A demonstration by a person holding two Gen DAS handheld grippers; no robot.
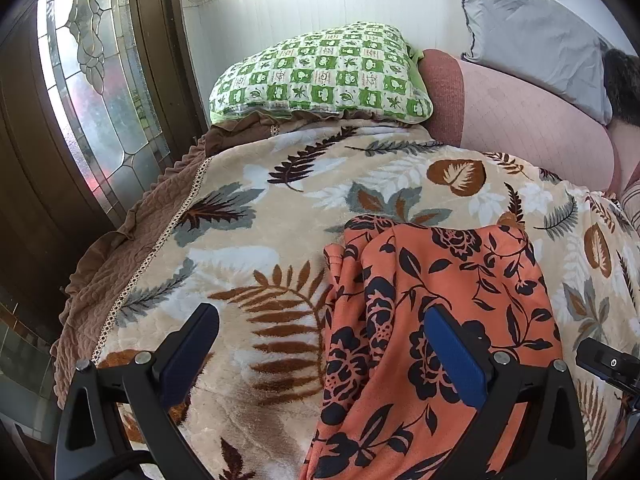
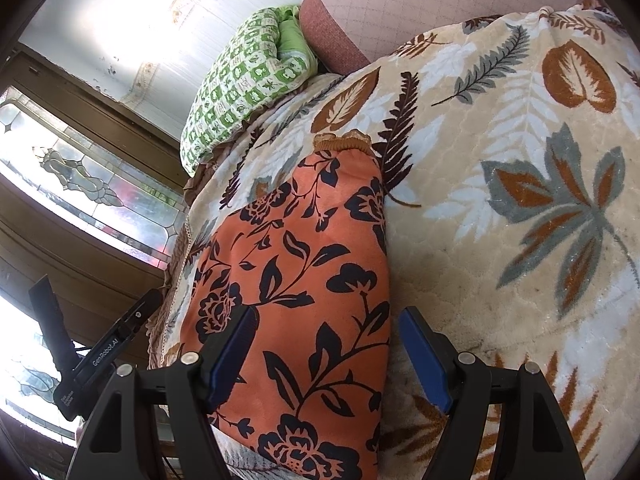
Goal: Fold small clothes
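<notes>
The orange floral garment (image 2: 304,280) lies on the leaf-print blanket (image 2: 520,184) near the bed's front edge, already doubled into a long narrow strip with its frilled waistband (image 2: 344,142) pointing toward the green checked pillow (image 1: 320,76). Both the left gripper (image 1: 320,348) and the right gripper (image 2: 326,350) hover with jaws apart, holding nothing. I'd judge it half done, a crosswise fold remaining.

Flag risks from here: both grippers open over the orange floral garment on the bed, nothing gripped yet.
1. The left gripper straddles the garment's edge, so closing may also pinch the plush leaf blanket.
2. The right gripper may catch only the top layer, spoiling the fold.
</notes>
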